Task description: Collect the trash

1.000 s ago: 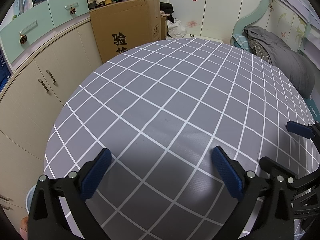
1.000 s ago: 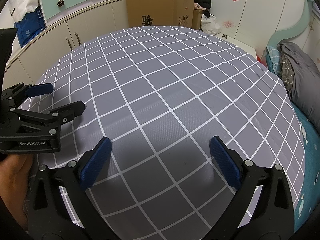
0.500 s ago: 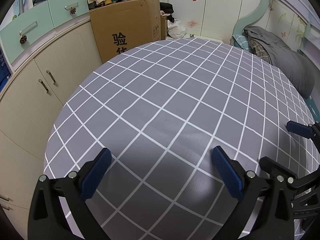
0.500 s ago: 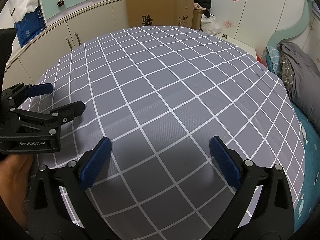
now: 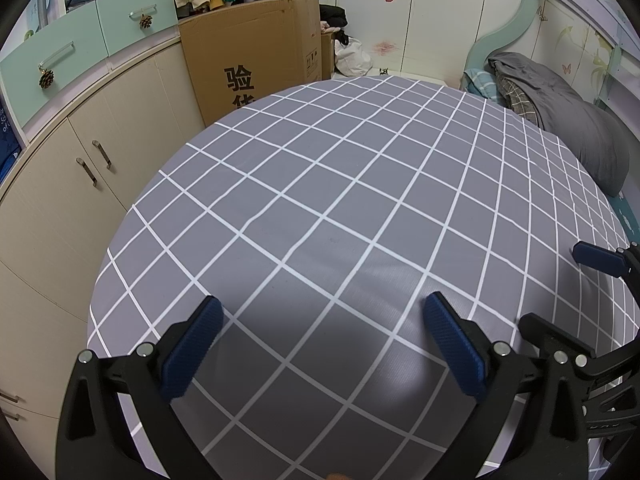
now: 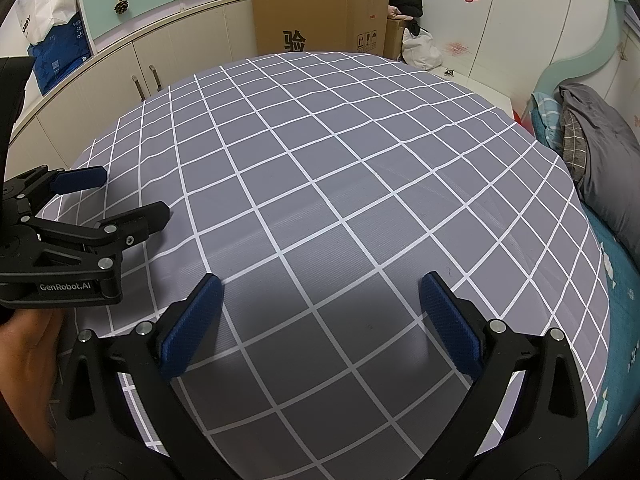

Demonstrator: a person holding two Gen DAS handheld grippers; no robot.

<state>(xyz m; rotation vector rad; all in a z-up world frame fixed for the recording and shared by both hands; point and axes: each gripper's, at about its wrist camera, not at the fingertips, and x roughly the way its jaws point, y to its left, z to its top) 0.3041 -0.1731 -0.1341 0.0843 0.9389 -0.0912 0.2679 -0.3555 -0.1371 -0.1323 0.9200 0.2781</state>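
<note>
- Left gripper (image 5: 318,344): jaws wide apart, nothing between them, held low over the near part of the table (image 5: 360,184).
- Right gripper (image 6: 320,320): jaws likewise wide apart and empty, just beside the left one; its blue pads (image 5: 596,258) show at the right edge of the left wrist view.
- A hand (image 6: 28,356) is visible at the lower left of the right wrist view, under the left gripper's body.
- Table is covered by a grey cloth with a white grid. The cloth shows only faint creases and a few tiny dark specks (too small to identify).
- Trash: none visible in either view. Cannot say where it is; not on the visible part of the table, nor in either gripper.
- Surroundings: cardboard box (image 5: 256,60) behind the table, cupboards (image 5: 60,200) to the left, a bed with a grey blanket (image 5: 576,120) to the right.
- Judgement: either collecting has not started or the table is already done. Cannot tell which.
- Handling, judged from the task only: household trash is likely light, soft and crushable. Take it at a raised fold or edge, jaws pressed close to the cloth.
- Risk: pinching the cloth along with the piece (cloth looks thin and loose).
</note>
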